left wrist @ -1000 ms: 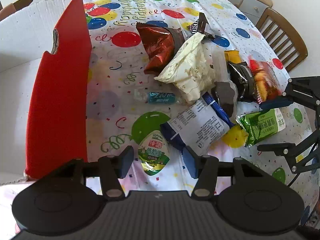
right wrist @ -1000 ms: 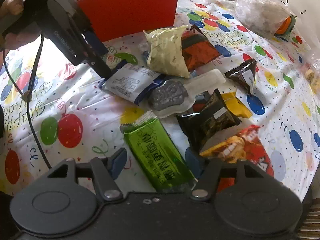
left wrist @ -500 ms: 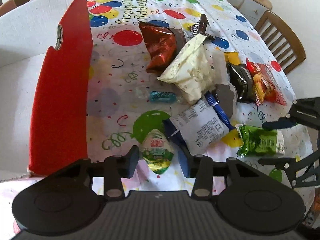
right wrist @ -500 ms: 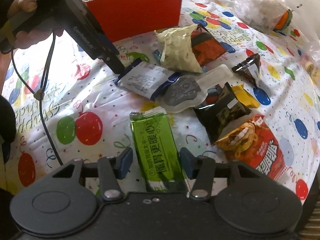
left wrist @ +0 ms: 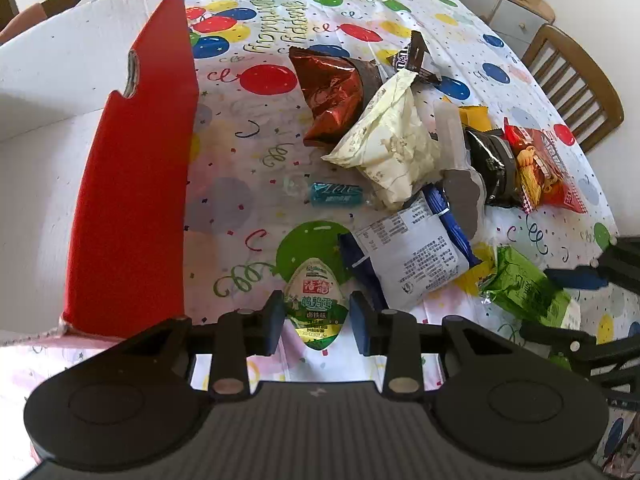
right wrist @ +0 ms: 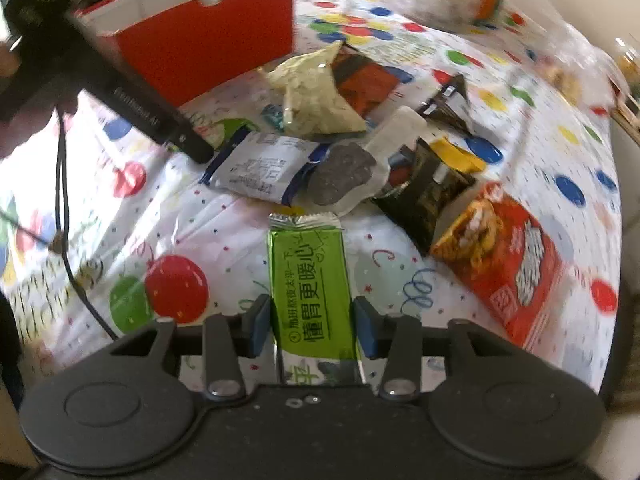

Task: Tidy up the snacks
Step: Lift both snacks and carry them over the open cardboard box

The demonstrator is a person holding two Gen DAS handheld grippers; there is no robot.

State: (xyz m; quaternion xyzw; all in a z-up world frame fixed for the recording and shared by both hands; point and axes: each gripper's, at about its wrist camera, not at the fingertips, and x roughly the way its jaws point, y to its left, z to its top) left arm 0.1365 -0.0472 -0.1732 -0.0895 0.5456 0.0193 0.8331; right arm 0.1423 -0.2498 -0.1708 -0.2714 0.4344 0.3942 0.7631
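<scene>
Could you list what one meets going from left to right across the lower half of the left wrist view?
Red box → egg-shaped green snack pouch between the closing left gripper → white and blue packet → green wrapper → right gripper.

Left gripper (left wrist: 316, 320): the jaws, wide apart a second ago, have narrowed and are closing on either side of the egg-shaped green-and-white packet (left wrist: 316, 306); the blue pads now stand just beside its edges, whether touching cannot be told. Right gripper (right wrist: 312, 326): the jaws have likewise narrowed and are closing about the green bar packet (right wrist: 310, 280), which lay slanted between them a second ago and now runs straight up the right wrist view, square to the jaws. In the left wrist view this packet (left wrist: 528, 292) now lies lower and farther right on the worktop (left wrist: 256, 160).
</scene>
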